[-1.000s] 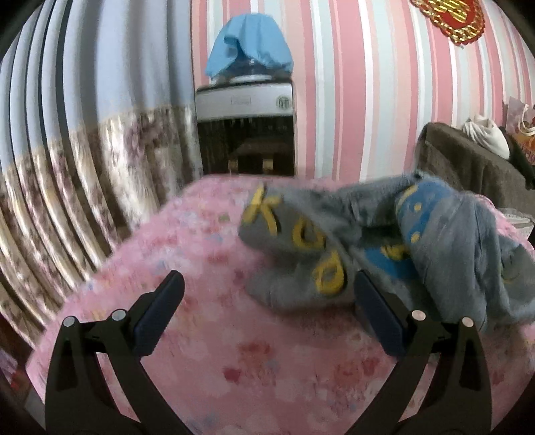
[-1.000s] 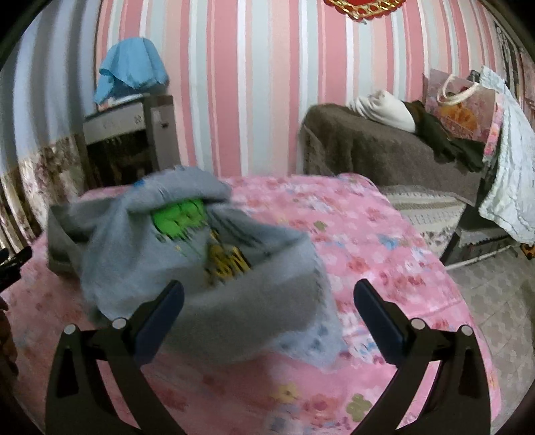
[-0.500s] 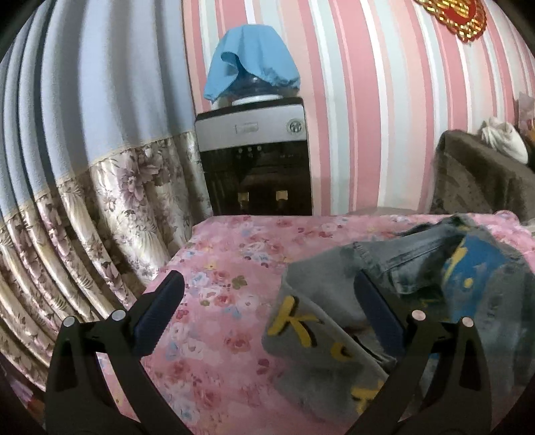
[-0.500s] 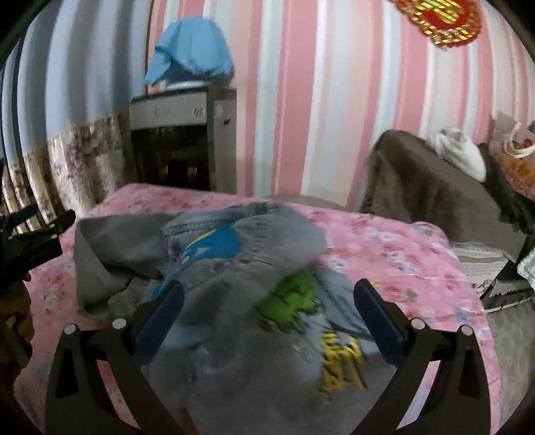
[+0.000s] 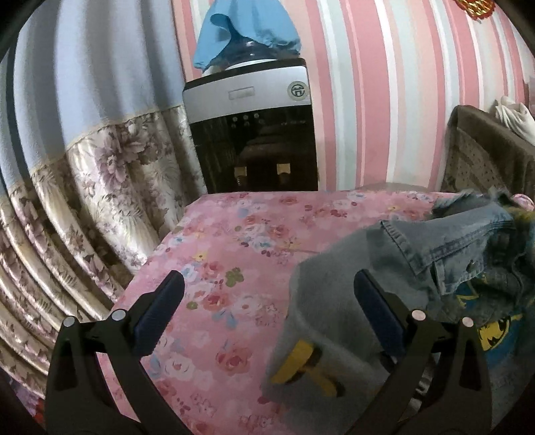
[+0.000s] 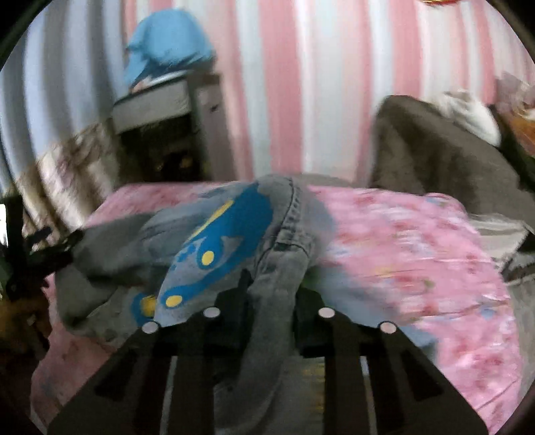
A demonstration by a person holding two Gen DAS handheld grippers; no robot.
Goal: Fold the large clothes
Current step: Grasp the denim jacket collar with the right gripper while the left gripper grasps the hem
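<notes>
— Bedspread [image 5: 234, 254], pink and floral, carries the whole job: a grey denim jacket [image 6: 234, 234] with blue and yellow prints lies bunched toward the left side of the bed in the right wrist view.

— Which step is in hand?

— By my reading, the opening one: taking hold so the garment can be spread. The right gripper [image 6: 271, 294] is clamped on a ridge of the jacket's denim; the left gripper [image 5: 267, 308] hangs with jaws wide apart, one finger over a grey sleeve with yellow lettering, gripping nothing.

— And next?

— Probably the left one closes on that sleeve edge, then both pull apart to flatten the heap before any fold.

— Containers?

— None on the bed. A water dispenser [image 5: 250, 127] stands beyond it, its bottle under a blue cloth [image 5: 244, 30]; contents cannot be told.
</notes>
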